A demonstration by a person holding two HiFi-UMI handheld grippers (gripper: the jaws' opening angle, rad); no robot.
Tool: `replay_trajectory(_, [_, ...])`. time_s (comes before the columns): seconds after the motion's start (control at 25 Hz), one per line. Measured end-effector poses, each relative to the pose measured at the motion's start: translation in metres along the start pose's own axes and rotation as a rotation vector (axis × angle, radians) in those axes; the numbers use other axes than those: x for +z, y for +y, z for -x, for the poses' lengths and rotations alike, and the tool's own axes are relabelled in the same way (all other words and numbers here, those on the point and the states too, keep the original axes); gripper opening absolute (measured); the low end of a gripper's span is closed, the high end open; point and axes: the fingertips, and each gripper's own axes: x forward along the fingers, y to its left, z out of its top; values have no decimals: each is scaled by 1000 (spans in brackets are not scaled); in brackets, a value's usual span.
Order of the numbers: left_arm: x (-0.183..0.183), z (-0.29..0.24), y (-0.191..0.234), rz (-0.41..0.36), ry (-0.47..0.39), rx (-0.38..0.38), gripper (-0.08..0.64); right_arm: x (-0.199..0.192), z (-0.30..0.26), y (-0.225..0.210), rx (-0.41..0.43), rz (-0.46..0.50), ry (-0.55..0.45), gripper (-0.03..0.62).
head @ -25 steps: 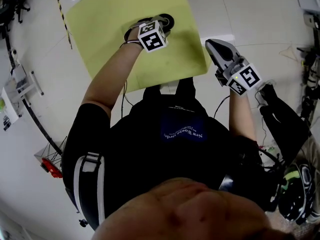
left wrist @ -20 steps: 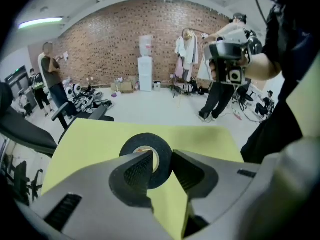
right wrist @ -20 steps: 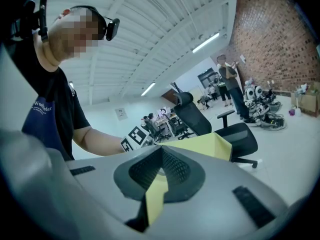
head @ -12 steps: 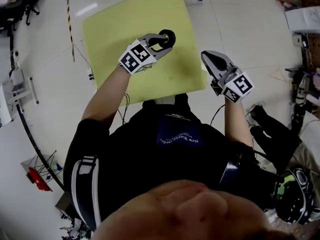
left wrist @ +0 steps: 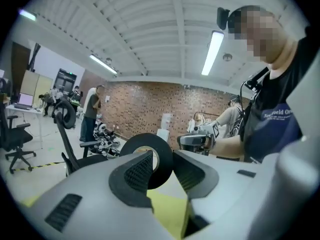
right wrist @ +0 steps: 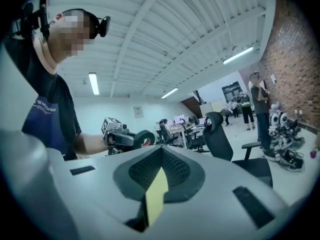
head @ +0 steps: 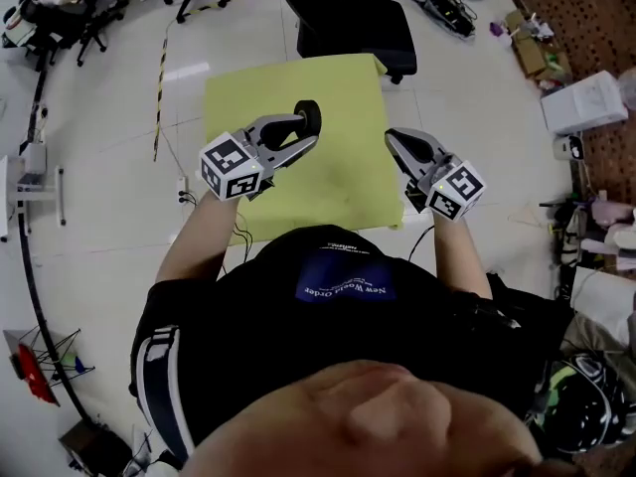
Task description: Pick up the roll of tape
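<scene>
The roll of black tape (head: 307,117) hangs in the air above the yellow table (head: 348,92), pinched across its ring by my left gripper (head: 302,134). In the left gripper view the tape roll (left wrist: 159,156) stands upright on edge between the two dark pads, with my left gripper (left wrist: 162,170) pointing roughly level. My right gripper (head: 396,143) hovers over the table's right edge, its jaws together and nothing in them. In the right gripper view my right gripper (right wrist: 160,153) shows its pads meeting, and the left gripper's tape roll (right wrist: 144,138) is seen to the left.
A black office chair (head: 350,20) stands just behind the table. More chairs and desks (head: 60,8) sit at the far left, boxes and clutter (head: 586,97) at the right. A striped line (head: 161,78) runs along the floor left of the table.
My left gripper has lifted the tape roll off the yellow table and swung from pointing down to nearly level. My right gripper has risen too, still shut.
</scene>
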Motion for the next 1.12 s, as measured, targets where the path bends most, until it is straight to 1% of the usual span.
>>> replay_trajectory(0.12, [26, 50, -3, 16, -93, 61, 132, 26, -17, 20, 41, 28, -10, -14])
replay_trajectory(0.24, [43, 89, -9, 36, -178, 114, 132, 46, -27, 38, 82, 41, -24, -14])
replay_trajectory(0.4, [46, 128, -15, 62, -249, 160, 132, 63, -40, 58, 123, 48, -34, -14])
replay_trajectory(0.52, [44, 150, -16, 87, -290, 187, 132, 66, -52, 68, 142, 33, -34, -14])
replay_trajectory(0.68, [42, 164, -20, 118, -324, 203, 132, 69, -62, 75, 158, 0, -32, -14])
replay_trajectory(0.84, [40, 176, -25, 97, -334, 210, 132, 65, -75, 84, 174, -20, -32, -14])
replay_trajectory(1.12, [43, 181, -27, 101, -338, 210, 132, 62, -83, 83, 178, -19, -13, -14])
